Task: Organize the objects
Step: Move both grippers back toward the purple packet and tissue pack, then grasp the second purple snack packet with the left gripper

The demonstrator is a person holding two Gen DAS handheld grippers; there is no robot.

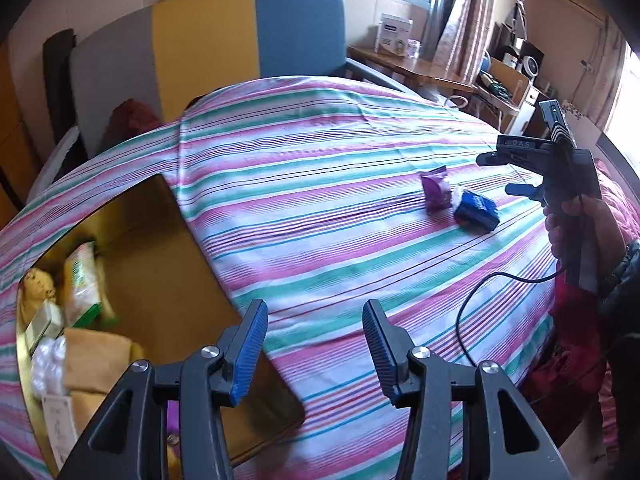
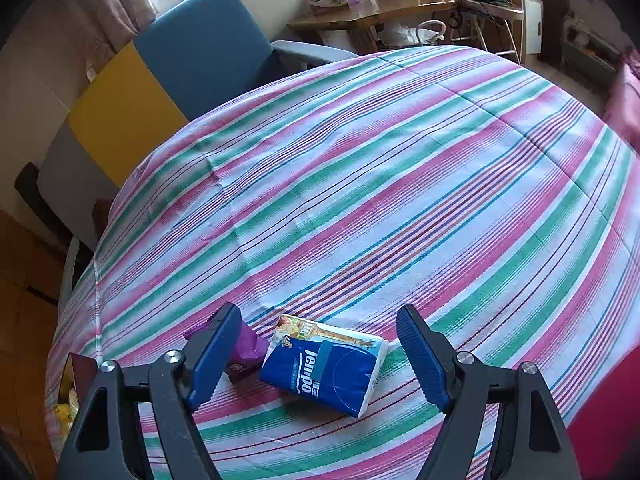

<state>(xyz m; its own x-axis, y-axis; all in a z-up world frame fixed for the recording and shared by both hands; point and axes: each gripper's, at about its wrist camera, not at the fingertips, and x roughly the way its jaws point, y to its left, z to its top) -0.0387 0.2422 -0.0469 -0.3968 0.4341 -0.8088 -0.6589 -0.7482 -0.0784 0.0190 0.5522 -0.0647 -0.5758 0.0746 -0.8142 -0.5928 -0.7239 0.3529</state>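
A blue Tempo tissue pack (image 2: 326, 366) lies on the striped bedsheet (image 2: 360, 200), with a purple snack packet (image 2: 246, 350) touching its left side. My right gripper (image 2: 316, 356) is open and hovers just above the tissue pack, fingers either side of it. In the left wrist view the tissue pack (image 1: 476, 208) and the purple packet (image 1: 436, 190) lie at the far right, under the right gripper (image 1: 508, 172). My left gripper (image 1: 316, 344) is open and empty, over the right edge of a cardboard box (image 1: 172, 280) that holds several packets.
A blue, yellow and grey headboard (image 1: 224, 40) stands behind the bed. A wooden desk (image 2: 372, 16) with a white carton is beyond it. A black cable (image 1: 480, 300) trails over the sheet at the right. A red cloth (image 1: 572, 340) lies at the bed's right edge.
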